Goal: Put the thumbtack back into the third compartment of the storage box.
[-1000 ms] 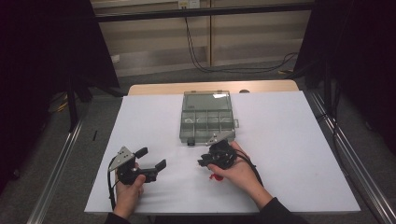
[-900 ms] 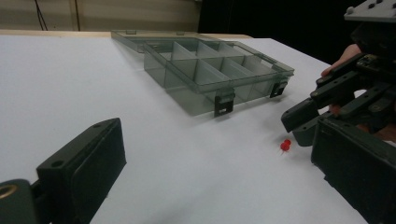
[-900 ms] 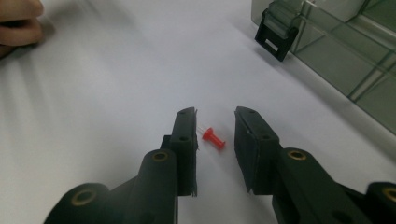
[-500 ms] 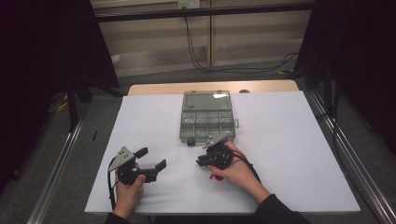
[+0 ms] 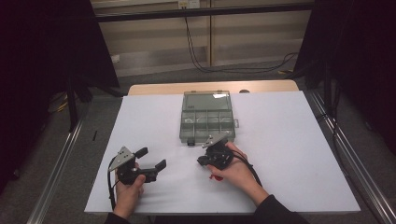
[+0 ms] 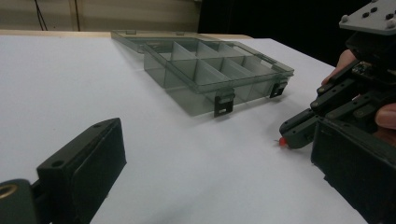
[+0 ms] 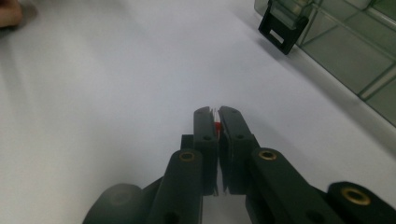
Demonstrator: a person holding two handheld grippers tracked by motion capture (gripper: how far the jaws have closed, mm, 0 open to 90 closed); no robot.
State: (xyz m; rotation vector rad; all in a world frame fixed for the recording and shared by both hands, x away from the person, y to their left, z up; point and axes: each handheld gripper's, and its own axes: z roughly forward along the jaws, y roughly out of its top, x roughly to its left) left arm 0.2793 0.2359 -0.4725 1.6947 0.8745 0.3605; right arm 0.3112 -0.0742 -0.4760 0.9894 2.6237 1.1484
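Note:
A clear grey compartment box (image 5: 208, 122) lies open mid-table, also seen in the left gripper view (image 6: 210, 70) and the right gripper view (image 7: 345, 42). My right gripper (image 5: 201, 161) sits low over the white table just in front of the box, shut on a small red piece (image 7: 217, 127). That red piece (image 6: 282, 141) pokes out at the tip of the right gripper (image 6: 293, 133), close to the table top. My left gripper (image 5: 152, 157) rests at the front left, open, with nothing between its jaws and pointing toward the right gripper.
Two black latches (image 6: 223, 106) hang off the box's near edge. The box's lid (image 5: 206, 99) lies flat behind it. White table (image 5: 289, 140) spreads bare to the right and left. Metal rails (image 5: 348, 154) run along both table sides.
The right gripper has edged slightly left and down in front of the box. The left gripper has stayed where it was.

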